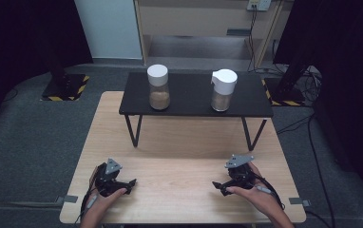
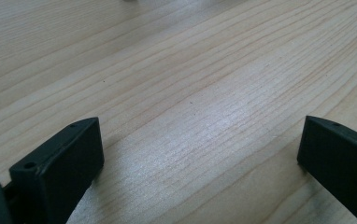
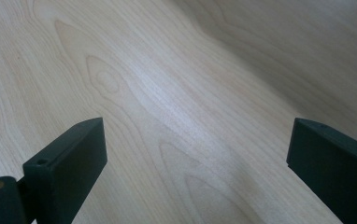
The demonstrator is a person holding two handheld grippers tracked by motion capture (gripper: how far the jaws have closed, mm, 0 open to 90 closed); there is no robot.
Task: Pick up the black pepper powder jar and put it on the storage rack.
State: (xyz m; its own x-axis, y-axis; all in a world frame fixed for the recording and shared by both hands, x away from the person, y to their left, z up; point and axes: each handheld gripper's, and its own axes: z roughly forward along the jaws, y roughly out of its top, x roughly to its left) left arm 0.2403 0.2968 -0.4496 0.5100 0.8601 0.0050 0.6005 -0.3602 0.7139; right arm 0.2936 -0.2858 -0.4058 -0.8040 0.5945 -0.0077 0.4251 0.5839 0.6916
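Two glass jars with white lids stand on a low black shelf [image 1: 194,107] at the back of the wooden table [image 1: 179,166]. The left jar [image 1: 158,88] has a round cap; the right jar [image 1: 223,90] has a spouted lid. Both hold brown powder. My left gripper [image 1: 131,186] rests at the table's front left, pointing right, jaws wide apart over bare wood [image 2: 200,135]. At the front right, my right gripper [image 1: 217,187] points left, also open with nothing between its jaws [image 3: 195,140].
The shelf stands on thin black legs with open space beneath it. Dark carpet surrounds the table. Stand bases with yellow-black tape [image 1: 65,88] sit on the floor at both back corners, and cables [image 1: 312,142] trail at the right.
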